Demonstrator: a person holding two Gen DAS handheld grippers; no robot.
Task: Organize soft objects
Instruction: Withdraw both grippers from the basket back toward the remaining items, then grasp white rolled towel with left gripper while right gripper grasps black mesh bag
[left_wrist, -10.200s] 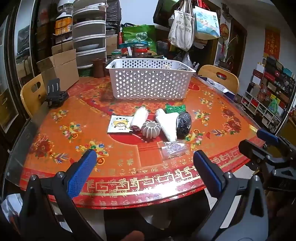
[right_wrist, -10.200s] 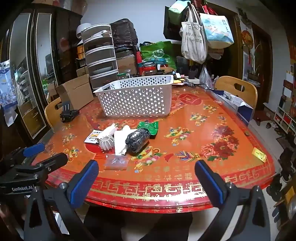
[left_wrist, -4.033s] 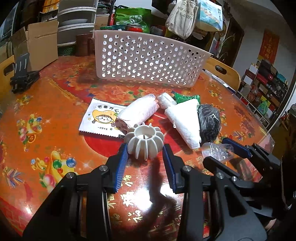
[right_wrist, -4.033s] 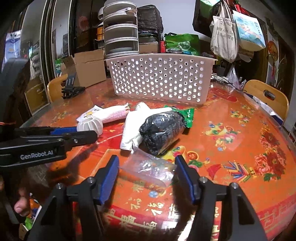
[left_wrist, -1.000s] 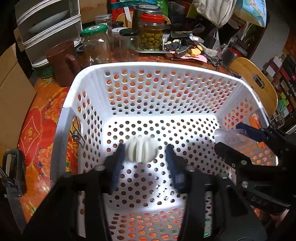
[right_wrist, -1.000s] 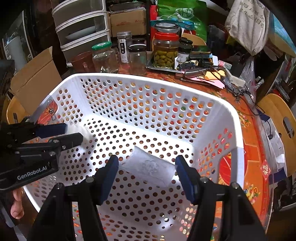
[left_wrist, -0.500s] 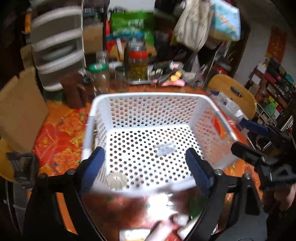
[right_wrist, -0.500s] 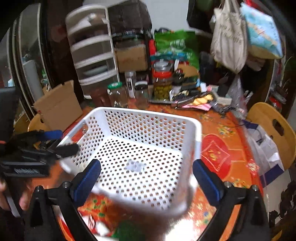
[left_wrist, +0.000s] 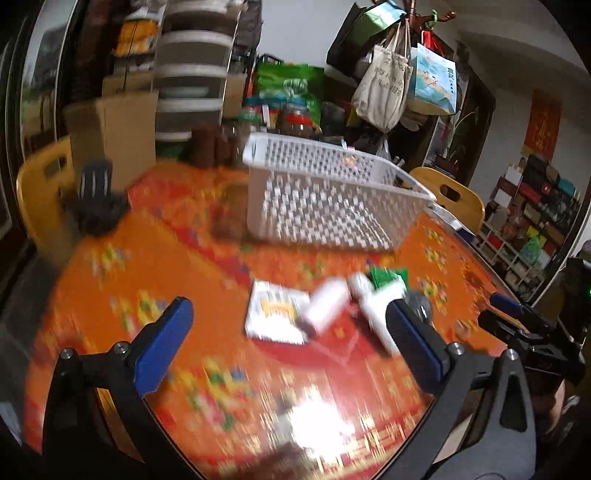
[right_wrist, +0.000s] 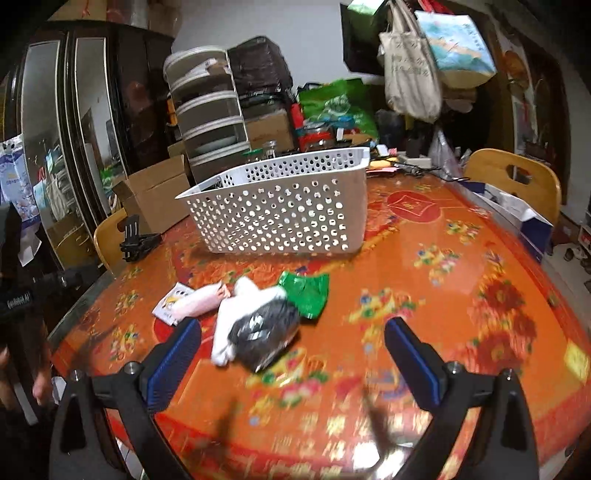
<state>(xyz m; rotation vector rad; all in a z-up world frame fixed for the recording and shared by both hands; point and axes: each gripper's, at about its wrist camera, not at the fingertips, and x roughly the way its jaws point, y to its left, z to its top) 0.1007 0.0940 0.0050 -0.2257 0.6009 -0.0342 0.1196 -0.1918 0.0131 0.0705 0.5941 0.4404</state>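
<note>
A white perforated basket (left_wrist: 332, 199) (right_wrist: 288, 214) stands at the back of the red patterned table. In front of it lie a white tissue packet (left_wrist: 275, 319) (right_wrist: 170, 302), a pink-white roll (left_wrist: 328, 308) (right_wrist: 197, 302), a white folded cloth (left_wrist: 380, 310) (right_wrist: 240, 314), a green pouch (right_wrist: 306, 291) (left_wrist: 388, 275) and a black wrapped bundle (right_wrist: 266, 336). My left gripper (left_wrist: 295, 350) is open and empty, above the near table. My right gripper (right_wrist: 291, 362) is open and empty, just in front of the bundle. The left wrist view is blurred.
A cardboard box (right_wrist: 155, 195), drawer stack (right_wrist: 210, 122), jars and bags crowd the far side. A black clamp (right_wrist: 138, 240) (left_wrist: 98, 203) lies at the table's left. Wooden chairs (right_wrist: 517, 177) (left_wrist: 40, 184) stand around. The right gripper shows at the left view's right edge (left_wrist: 524, 328).
Both grippers pulled back and down from above the basket to the near table; the ribbed white object and the clear bag stayed in the basket. Both jaws are wide open.
</note>
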